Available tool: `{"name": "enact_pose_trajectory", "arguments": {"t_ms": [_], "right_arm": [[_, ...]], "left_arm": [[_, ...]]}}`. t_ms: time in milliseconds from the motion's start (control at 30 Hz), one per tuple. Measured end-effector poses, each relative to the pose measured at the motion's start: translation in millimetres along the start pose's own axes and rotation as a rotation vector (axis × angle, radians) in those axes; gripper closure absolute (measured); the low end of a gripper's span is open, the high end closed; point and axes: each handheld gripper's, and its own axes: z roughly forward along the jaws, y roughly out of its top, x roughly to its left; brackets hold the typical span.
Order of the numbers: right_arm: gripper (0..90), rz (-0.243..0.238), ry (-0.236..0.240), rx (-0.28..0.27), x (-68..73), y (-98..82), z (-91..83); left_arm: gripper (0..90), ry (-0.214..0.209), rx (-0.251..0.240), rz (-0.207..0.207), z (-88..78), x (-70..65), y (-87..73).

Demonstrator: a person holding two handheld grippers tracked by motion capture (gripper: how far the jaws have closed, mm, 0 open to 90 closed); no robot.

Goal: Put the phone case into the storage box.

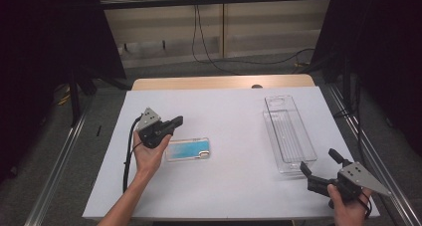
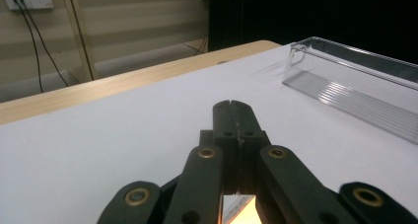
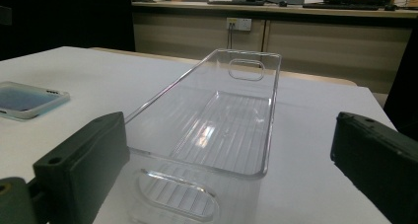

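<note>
A phone (image 1: 188, 149) in a pale case with a blue face lies flat on the white table cover, left of centre; the right gripper view shows the phone (image 3: 27, 99) at its left edge. My left gripper (image 1: 176, 120) hovers just above and left of the phone, pointing right. In its own view the left gripper (image 2: 231, 105) has its jaws shut together with nothing between them. A long clear plastic tray (image 1: 288, 134) stands empty at the right. My right gripper (image 1: 318, 160) sits at the tray's near end, open. In its own view the right gripper (image 3: 229, 160) has its jaws spread to either side of the tray (image 3: 273, 110), not touching it.
The white cover (image 1: 229, 186) spans the table, with a strip of bare wood (image 1: 219, 82) along the far edge. Cables (image 1: 199, 42) trail over the floor beyond. Metal rails (image 1: 59, 156) run along both sides of the table.
</note>
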Motion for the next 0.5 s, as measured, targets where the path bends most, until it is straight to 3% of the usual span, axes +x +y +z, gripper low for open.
{"name": "enact_pose_trajectory", "arguments": {"t_ms": [133,333,500], "right_arm": [[0.8,0.000,-0.001,0.000,0.0,-0.1,-0.5],[0.8,-0.002,0.004,0.001,0.6,0.0,0.6],[0.8,-0.003,0.004,0.002,0.4,-0.3,0.3]], "left_arm": [[90.0,0.005,0.029,-0.006,2.0,2.7,3.2],[90.0,0.023,0.117,-0.038,4.6,12.3,-0.9],[90.0,0.020,0.150,-0.056,5.8,16.0,-2.5]]}}
